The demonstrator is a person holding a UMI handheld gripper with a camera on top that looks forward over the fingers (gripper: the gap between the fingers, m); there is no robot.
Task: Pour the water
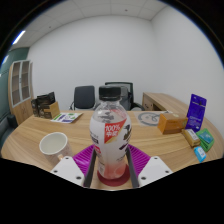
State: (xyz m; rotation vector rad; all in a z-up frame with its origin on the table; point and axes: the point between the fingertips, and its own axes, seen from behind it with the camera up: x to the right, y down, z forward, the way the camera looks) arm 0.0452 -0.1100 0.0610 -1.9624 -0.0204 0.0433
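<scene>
The gripper (111, 172) has its two fingers clamped on a clear plastic bottle (111, 140) with a red-and-white label and a white cap, held upright between the purple pads (140, 160) above a light wooden table (30, 135). To the left of the fingers, close by on the table, stands an open white cup (54, 146), with nothing between it and the bottle. Beyond lie papers (68, 117), a plate (149, 118), a wooden box (172, 123), a purple carton (197, 110), and two dark chairs (84, 96) against the wall.

Upright clear bottle (110, 140) with red label; white cup (53, 146) beside it.
</scene>
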